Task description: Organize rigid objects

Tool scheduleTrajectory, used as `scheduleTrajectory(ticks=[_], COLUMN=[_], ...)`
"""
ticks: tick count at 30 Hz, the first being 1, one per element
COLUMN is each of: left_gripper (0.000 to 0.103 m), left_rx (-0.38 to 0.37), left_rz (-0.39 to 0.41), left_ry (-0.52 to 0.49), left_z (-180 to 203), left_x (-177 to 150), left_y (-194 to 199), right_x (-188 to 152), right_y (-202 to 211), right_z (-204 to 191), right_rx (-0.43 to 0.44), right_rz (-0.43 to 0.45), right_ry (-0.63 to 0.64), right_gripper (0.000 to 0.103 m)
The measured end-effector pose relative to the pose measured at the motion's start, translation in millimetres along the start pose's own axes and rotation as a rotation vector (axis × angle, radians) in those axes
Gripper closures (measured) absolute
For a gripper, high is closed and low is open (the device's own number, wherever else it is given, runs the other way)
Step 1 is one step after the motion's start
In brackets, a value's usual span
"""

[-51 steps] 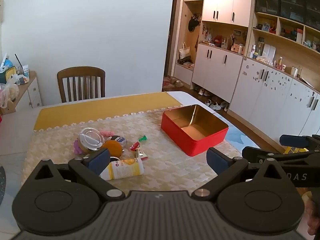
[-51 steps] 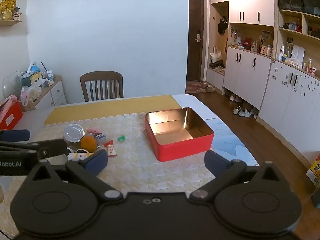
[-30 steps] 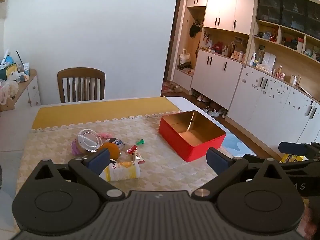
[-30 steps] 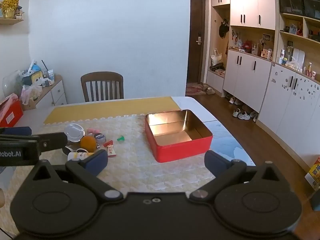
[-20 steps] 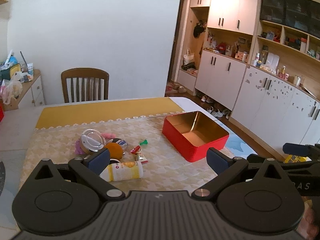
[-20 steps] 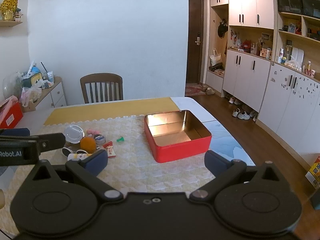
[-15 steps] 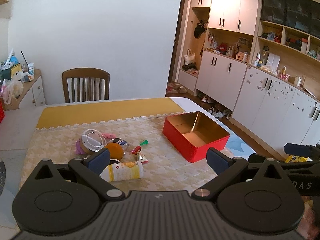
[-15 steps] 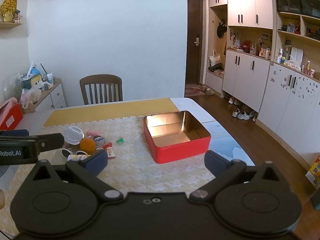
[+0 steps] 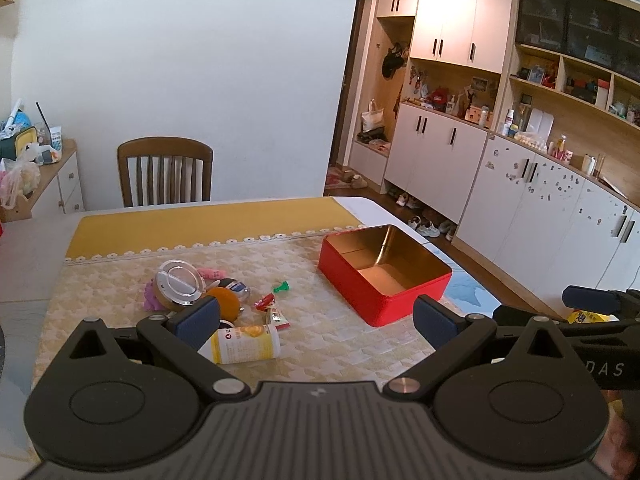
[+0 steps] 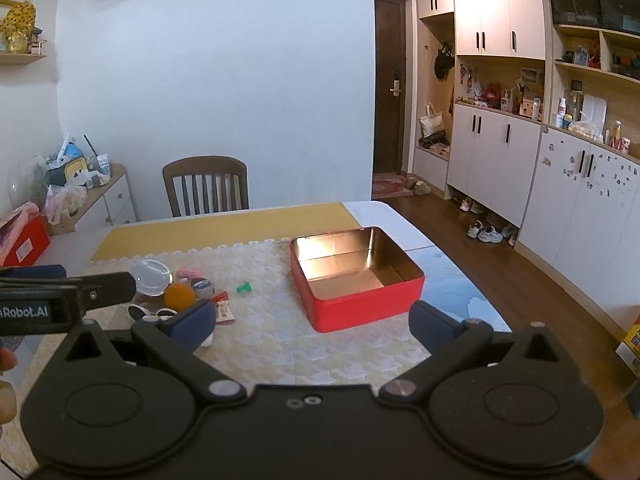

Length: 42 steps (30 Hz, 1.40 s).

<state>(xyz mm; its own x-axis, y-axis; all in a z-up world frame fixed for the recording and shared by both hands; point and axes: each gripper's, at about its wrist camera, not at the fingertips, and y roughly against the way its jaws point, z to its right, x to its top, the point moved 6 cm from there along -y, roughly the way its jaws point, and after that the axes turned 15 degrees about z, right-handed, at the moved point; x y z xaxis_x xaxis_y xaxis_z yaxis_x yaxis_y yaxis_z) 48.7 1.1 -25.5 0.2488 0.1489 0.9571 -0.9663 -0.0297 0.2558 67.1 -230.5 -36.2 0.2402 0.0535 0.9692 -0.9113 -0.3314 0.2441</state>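
Note:
An open red tin box [image 9: 384, 280] [image 10: 356, 280] with a gold inside stands empty on the table's right side. A pile of small items lies to its left: a yellow-and-white bottle [image 9: 246, 343] on its side, an orange ball [image 9: 226, 297] [image 10: 179, 296], a round clear-lidded jar [image 9: 178, 283] [image 10: 151, 278], a green piece [image 9: 281, 288] [image 10: 243, 288] and red-white sachets [image 9: 276, 314]. My left gripper [image 9: 316, 322] is open and empty, held above the table's near edge. My right gripper [image 10: 310, 326] is open and empty, back from the box.
A patterned cloth [image 9: 320, 344] covers the table, with a yellow runner [image 9: 208, 224] at the far side. A wooden chair [image 9: 165, 172] stands behind the table. White cabinets [image 9: 540, 216] line the right wall. A side cabinet with clutter [image 10: 80, 188] stands at the left.
Both grippers have drawn slightly back and up, so the table items look a little smaller. Jaws stay open and nothing on the table has moved.

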Motion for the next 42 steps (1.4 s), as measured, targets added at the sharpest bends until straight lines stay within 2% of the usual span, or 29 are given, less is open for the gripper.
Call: scheduleTrajectory(ticks=[12, 19, 28, 42], left_gripper=[0.000, 0.000, 0.000, 0.000], left_rx=[-0.017, -0.004, -0.003, 0.020], left_rz=[0.020, 0.028, 0.034, 0.013], left_ry=[0.005, -0.026, -0.007, 0.000], left_z=[-3.4, -7.3, -13.0, -11.5], left_x=[2.2, 4.4, 6.1, 2.9], left_y=[-2.5, -6.0, -13.9, -32.5], right_x=[-0.9, -0.3, 1.7, 3.7], right_y=[-2.8, -8.2, -19.5, -39.2], right_z=[-2.2, -7.8, -8.5, -2.3], right_rx=[0.023, 0.037, 0.046, 0.074], right_rz=[0.006, 0.005, -0.003, -0.013], right_ry=[-0.004, 0.006, 0.013, 0.029], right_gripper=[0.000, 0.000, 0.000, 0.000])
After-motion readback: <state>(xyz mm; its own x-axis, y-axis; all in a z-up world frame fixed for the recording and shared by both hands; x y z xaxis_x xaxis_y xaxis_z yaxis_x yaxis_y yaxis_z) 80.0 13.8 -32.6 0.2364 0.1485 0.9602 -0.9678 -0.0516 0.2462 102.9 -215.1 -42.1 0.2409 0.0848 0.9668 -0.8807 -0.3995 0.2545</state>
